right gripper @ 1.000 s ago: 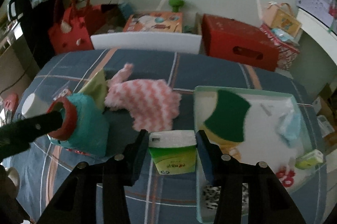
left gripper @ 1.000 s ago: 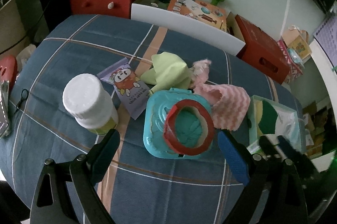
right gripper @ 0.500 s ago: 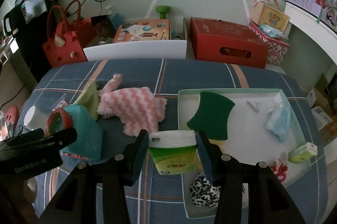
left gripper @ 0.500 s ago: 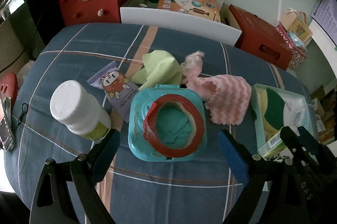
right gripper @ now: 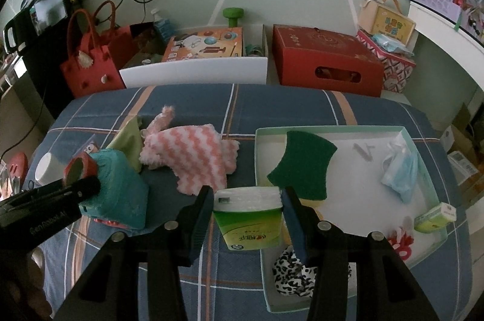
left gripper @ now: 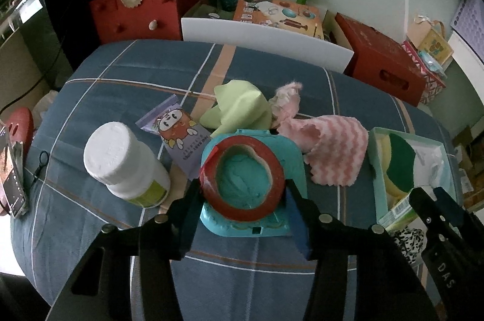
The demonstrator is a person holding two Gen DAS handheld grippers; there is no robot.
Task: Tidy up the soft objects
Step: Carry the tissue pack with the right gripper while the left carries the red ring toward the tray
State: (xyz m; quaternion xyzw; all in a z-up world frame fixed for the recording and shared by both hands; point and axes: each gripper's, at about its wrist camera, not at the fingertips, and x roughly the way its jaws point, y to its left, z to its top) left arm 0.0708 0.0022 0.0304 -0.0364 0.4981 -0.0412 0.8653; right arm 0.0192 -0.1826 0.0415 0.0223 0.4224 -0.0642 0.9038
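Left gripper (left gripper: 242,194) clenching around the red tape ring (left gripper: 242,179) atop the teal pack (left gripper: 290,157); right gripper (right gripper: 246,206) grasping a green tissue pack (right gripper: 249,222) beside the tray (right gripper: 332,130).

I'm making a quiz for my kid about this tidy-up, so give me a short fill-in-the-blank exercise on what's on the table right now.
1. The right gripper is shut on a green ____ pack.
2. The roll of red tape lies on top of the ____ wipes pack.
3. The dark green sponge sits inside the ____.
4. The zigzag cloth is pink and ____.

Missing words: tissue; teal; tray; white
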